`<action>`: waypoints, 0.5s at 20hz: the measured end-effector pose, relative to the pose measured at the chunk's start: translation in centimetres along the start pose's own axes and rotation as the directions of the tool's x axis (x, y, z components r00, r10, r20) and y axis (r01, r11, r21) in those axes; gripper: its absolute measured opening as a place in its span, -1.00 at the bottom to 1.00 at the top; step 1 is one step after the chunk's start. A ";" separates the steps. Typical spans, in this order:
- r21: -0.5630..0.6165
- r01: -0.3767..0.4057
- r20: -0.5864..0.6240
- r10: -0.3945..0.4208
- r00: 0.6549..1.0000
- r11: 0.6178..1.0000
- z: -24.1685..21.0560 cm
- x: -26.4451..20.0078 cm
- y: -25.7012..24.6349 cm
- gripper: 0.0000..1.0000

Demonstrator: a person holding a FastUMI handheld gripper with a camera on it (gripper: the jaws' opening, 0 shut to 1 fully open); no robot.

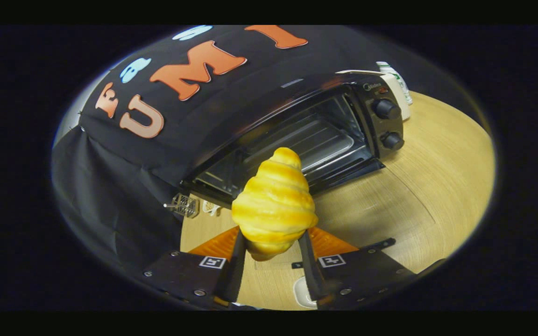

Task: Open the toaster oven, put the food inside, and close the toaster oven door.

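Note:
A golden croissant (274, 205) stands upright between my fingers, its tip pointing at the toaster oven. My gripper (272, 237) is shut on the croissant's lower end, with a black finger (234, 268) pressing on each side. Just beyond the croissant sits the black toaster oven (297, 135) on the wooden table (418, 186). Its door looks folded down and open, seen as a dark strip (343, 173) along the front. Inside I see a wire rack and a metal tray (315, 140). Two black knobs (386, 109) sit on the oven's right panel.
Behind the oven's right side stand a white box and a green-and-white bottle (396, 77). A small wire object (185, 205) lies by the oven's left corner at the black cloth wall. A white item (302, 291) lies on the table under my fingers.

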State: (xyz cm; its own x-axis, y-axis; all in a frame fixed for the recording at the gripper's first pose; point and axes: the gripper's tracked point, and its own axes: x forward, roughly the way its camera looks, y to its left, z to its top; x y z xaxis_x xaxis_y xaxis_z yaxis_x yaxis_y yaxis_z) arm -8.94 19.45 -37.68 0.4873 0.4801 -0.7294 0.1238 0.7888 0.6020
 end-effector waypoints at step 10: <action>0.124 -0.048 0.035 0.044 0.998 0.991 3.3 4.5 1.5 0.14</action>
State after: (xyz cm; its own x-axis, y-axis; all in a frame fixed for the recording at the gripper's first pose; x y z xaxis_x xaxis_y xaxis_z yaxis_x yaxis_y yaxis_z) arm -3.68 21.49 -38.97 0.5219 0.5009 -0.6905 0.2069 0.7110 0.6721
